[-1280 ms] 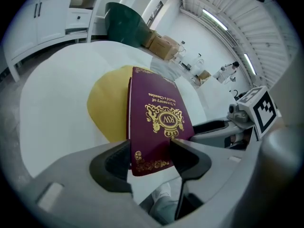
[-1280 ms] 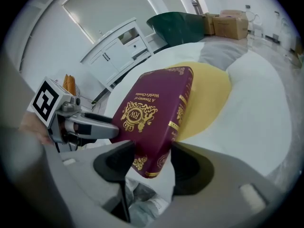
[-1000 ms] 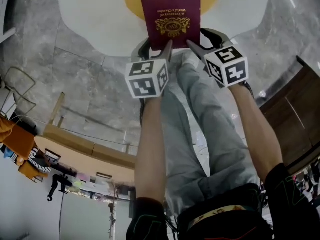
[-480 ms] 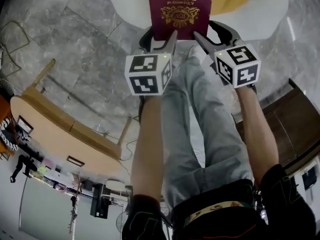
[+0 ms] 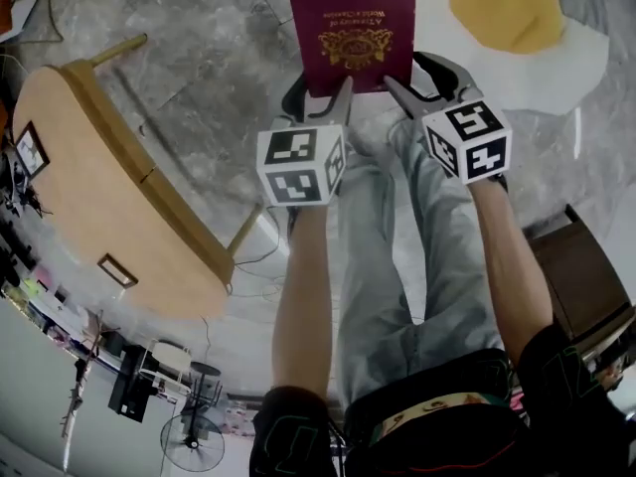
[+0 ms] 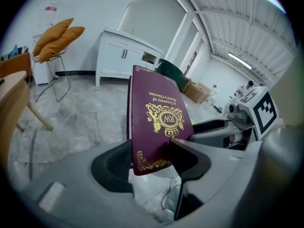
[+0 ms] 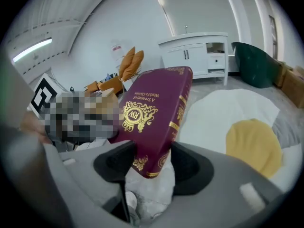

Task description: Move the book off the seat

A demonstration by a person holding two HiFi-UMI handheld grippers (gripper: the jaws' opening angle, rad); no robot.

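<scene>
A maroon hardback book [image 5: 353,28] with gold lettering hangs in the air over the grey marble floor, held by its near edge from both sides. My left gripper [image 5: 318,93] has the book's left corner [image 6: 159,122] between its jaws, which are closing on it. My right gripper [image 5: 422,79] is shut on the right corner, spine side [image 7: 152,113]. The book's far end runs out of the top of the head view. A white cushion with a yellow centre [image 5: 502,13] lies on the floor to the right of the book.
A round wooden table [image 5: 99,187] stands on the left. There is a dark wooden cabinet [image 5: 586,286] at the right, and a floor fan [image 5: 189,440] at the bottom. A white sideboard [image 6: 126,56] and an orange chair [image 6: 57,37] stand further off. My legs are below the grippers.
The book and both grippers have swung left, off the white and yellow cushion and over bare floor. The wooden table has come nearer on the left.
</scene>
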